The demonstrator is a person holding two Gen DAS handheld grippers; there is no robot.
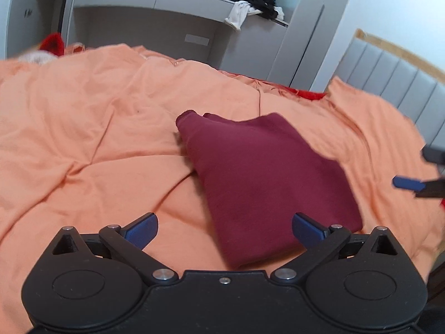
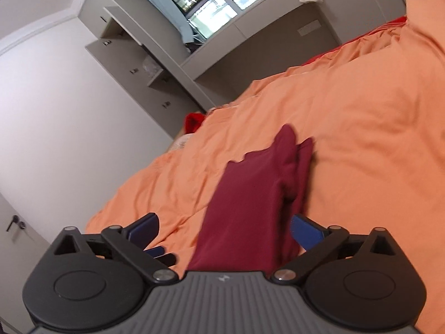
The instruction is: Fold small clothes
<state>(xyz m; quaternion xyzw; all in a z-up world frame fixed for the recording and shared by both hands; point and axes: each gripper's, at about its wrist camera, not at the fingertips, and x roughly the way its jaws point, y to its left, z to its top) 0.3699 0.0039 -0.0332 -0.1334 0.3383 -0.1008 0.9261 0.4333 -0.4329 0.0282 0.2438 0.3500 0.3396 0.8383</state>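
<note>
A folded maroon garment point(image 1: 264, 178) lies on the orange bed cover point(image 1: 83, 128), its near end running down between the fingers in the left wrist view. My left gripper point(image 1: 225, 229) hovers just above that near edge, open, with nothing pinched. My right gripper point(image 1: 417, 168) comes in from the right edge of that view, its blue pads apart and clear of the cloth. In the right wrist view the maroon garment point(image 2: 250, 194) stretches away as a long strip, and the right gripper point(image 2: 225, 229) stands wide open over its near end; the pads do not press the cloth.
A grey padded headboard point(image 1: 403, 83) borders the bed on the right. Behind the bed stands a grey desk unit point(image 1: 167, 19) with a pile of dark and white clothes point(image 1: 250, 0). A red item point(image 1: 52, 43) lies at the far left; a door point(image 2: 16, 222) is beside the bed.
</note>
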